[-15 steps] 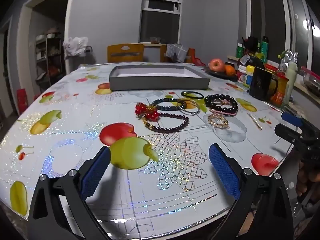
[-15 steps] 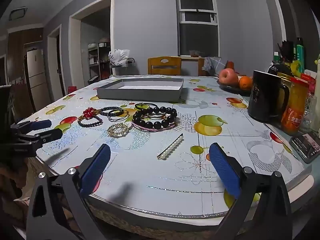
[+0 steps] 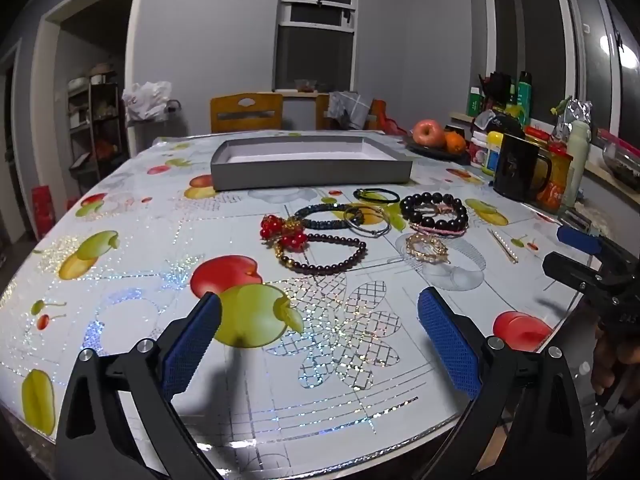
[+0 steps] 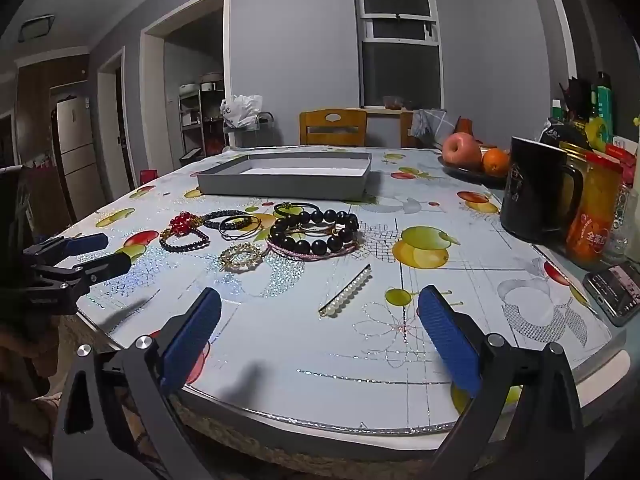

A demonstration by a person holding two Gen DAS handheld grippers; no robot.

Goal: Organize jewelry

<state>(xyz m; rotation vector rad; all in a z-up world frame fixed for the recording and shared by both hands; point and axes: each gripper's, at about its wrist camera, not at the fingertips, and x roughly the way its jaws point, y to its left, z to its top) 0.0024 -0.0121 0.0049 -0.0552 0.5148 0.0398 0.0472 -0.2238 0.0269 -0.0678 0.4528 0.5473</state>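
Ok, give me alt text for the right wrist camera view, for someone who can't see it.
Open blue-padded tongs hover at the edge of a fruit-print table, empty, facing a pearl hair clip, a cluster of bracelets and an empty grey tray behind. The left tongs show at far left, also open.

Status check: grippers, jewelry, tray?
Left gripper and right gripper open, empty. Jewelry pile on table, untouched. Gray tray behind it; nothing in the way.

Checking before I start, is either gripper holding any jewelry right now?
No. The left gripper and right gripper are both open and hold nothing.
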